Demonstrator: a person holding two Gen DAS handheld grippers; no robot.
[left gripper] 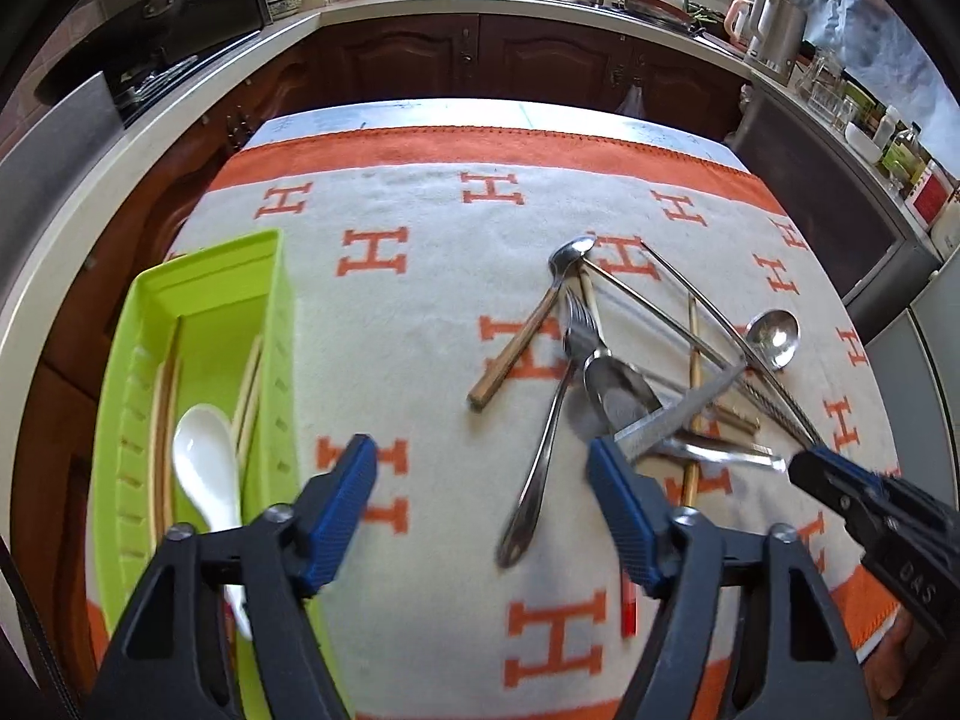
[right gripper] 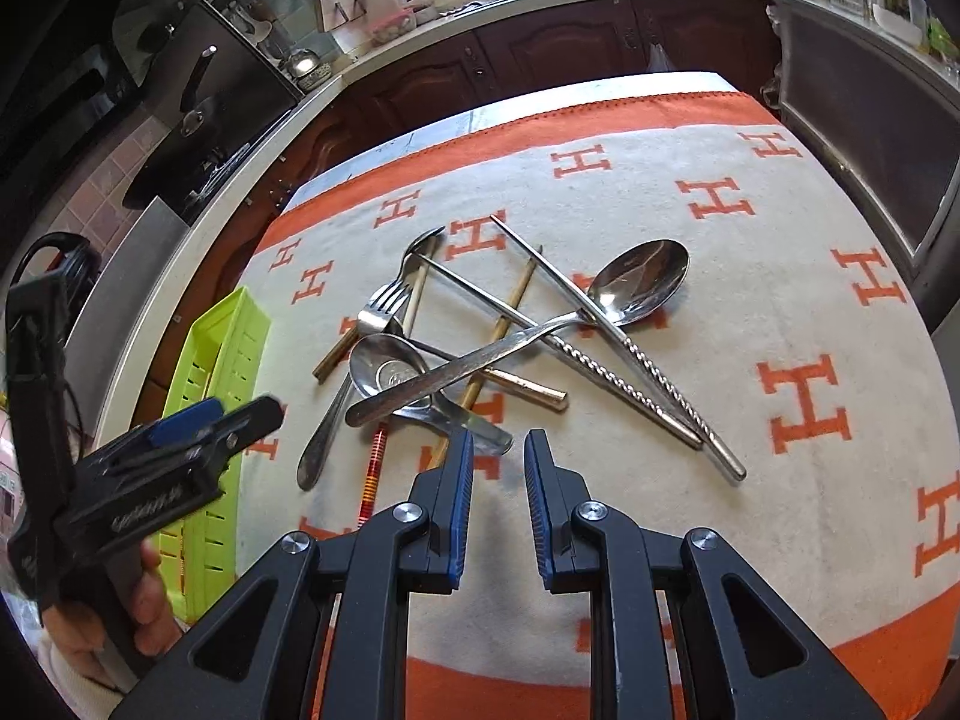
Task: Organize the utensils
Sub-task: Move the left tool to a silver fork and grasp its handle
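A green slotted tray lies at the left of the table, holding a white ceramic spoon and pale chopsticks. Right of it is a tangled pile: a fork, a large steel spoon, a wooden-handled spoon, twisted metal chopsticks and a red chopstick. My left gripper hangs open and empty between the tray and the pile. My right gripper sits just in front of the pile. Its jaws stand a narrow gap apart with nothing between them.
An orange and white cloth with H marks covers the table. Dark cabinets and a pale counter wrap around the far side, with a stove at the left. A hand holds the left gripper beside the tray.
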